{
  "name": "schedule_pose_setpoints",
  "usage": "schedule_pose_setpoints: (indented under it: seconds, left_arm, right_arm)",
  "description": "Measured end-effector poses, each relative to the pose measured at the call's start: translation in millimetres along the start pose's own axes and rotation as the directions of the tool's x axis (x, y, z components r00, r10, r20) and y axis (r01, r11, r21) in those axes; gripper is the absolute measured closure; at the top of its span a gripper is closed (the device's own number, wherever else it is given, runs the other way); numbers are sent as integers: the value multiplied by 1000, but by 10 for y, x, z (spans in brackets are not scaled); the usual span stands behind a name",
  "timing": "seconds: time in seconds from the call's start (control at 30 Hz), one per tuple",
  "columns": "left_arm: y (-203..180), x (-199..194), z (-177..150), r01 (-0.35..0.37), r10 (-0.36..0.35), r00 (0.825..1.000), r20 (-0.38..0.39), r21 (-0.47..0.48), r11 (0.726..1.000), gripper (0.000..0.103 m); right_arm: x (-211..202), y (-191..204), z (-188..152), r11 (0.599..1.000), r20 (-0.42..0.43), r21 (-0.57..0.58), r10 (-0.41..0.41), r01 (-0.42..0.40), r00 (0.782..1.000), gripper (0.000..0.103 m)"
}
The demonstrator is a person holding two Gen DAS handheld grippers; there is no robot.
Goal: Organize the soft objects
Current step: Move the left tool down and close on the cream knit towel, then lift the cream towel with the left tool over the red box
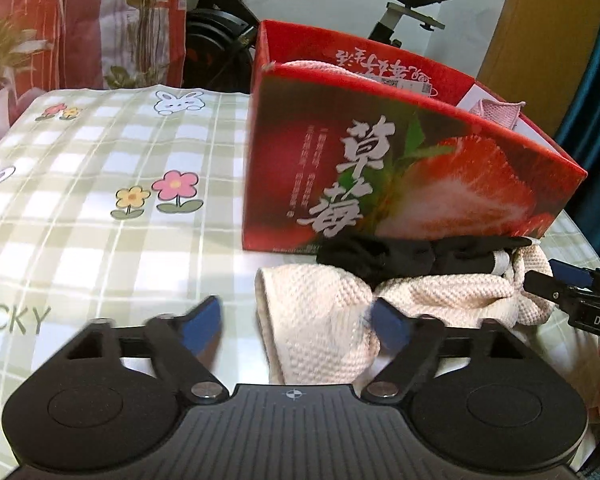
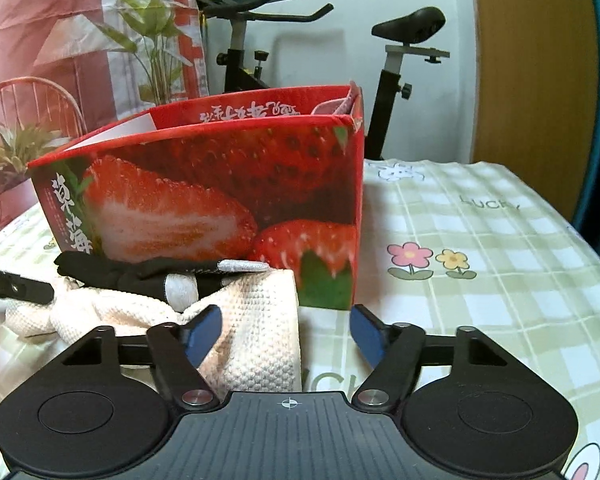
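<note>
A cream waffle-weave towel (image 1: 440, 292) (image 2: 260, 308) lies bunched on the table against the front of a red strawberry box (image 1: 380, 160) (image 2: 220, 184). A black cloth with a grey cuff (image 1: 380, 256) (image 2: 140, 276) rests on top of it. My left gripper (image 1: 296, 322) is open around the towel's left end; its left pad stands clear of the fabric. My right gripper (image 2: 286, 332) is open around the towel's right end, and its right pad is apart from the towel. Pink cloth (image 1: 320, 70) (image 2: 334, 108) shows inside the box.
The table wears a green checked cloth (image 1: 100, 200) (image 2: 480, 260) printed with flowers and rabbits. An exercise bike (image 2: 396, 60) stands behind the table, a red wire chair (image 2: 32, 100) and potted plants to the left, a wooden door (image 2: 532, 60) at the right.
</note>
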State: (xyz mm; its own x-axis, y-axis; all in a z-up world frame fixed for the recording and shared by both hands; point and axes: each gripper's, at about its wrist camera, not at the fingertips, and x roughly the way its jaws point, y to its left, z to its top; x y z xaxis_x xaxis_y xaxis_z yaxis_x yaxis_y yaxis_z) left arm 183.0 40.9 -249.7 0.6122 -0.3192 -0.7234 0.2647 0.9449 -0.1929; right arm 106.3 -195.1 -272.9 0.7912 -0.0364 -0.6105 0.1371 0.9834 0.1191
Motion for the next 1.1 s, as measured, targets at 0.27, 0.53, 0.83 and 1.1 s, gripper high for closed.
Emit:
schedule_pose_setpoints:
  seconds: [0.27,0.53,0.83,1.1]
  left_arm:
    - [33,-35,-89,81,-80,997,6,-41,996,55]
    - [-87,-78,-210,88,-88,996,-1,24,996,69]
    - [-44,-130,-195,96,-96,995,-9,-25,995,70]
    - [-53,-369,-190,109,-107,993,53,-41,993,73]
  right_arm:
    - [40,127,-29,995,-41,-93,39,-43,998,71]
    - [31,162,-23,990,-61,-111,78,-85,995,86]
    - [-8,228,-8,987,-100,-136,71,-85,992,86]
    - [-302,297,13,984,-68,-127,120,-128,990,87]
